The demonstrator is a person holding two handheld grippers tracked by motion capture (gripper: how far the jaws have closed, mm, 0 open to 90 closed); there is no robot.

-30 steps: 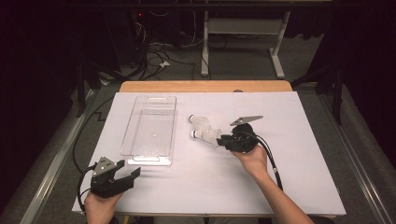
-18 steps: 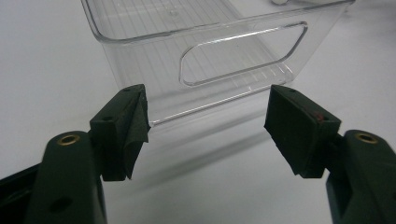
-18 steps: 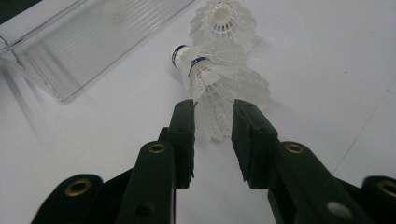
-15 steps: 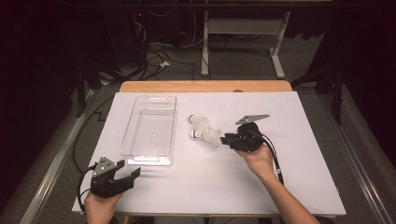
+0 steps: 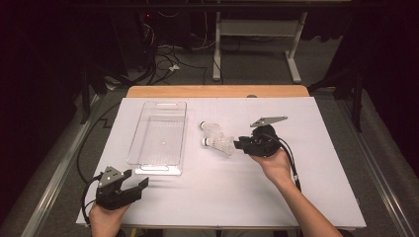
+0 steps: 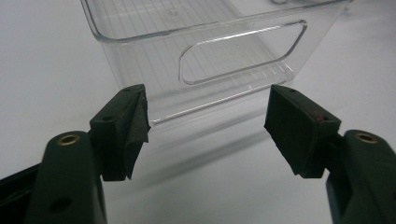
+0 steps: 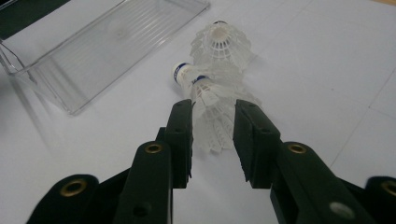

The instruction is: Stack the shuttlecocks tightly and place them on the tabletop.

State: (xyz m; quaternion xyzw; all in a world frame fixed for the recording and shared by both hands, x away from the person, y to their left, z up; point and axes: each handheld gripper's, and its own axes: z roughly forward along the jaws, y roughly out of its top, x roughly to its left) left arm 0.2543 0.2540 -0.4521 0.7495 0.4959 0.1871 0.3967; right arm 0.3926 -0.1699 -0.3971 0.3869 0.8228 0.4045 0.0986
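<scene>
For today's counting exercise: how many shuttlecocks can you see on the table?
2. One shuttlecock lies between the right gripper's fingers; the other shuttlecock lies just beyond it, right of the clear bin. None seems hidden.

Two white plastic shuttlecocks lie on the table: a nearer shuttlecock (image 7: 212, 109) and a farther shuttlecock (image 7: 220, 44), touching or nearly so. One clear plastic bin (image 5: 159, 136) stands beside them, with one handle cut-out (image 6: 243, 51) seen in its near end wall. Two hand-held grippers are present, the left gripper (image 5: 129, 186) and the right gripper (image 5: 240, 144), each with two black jaws. One white table sheet (image 5: 321, 173) covers one wooden tabletop (image 5: 217, 91).
</scene>
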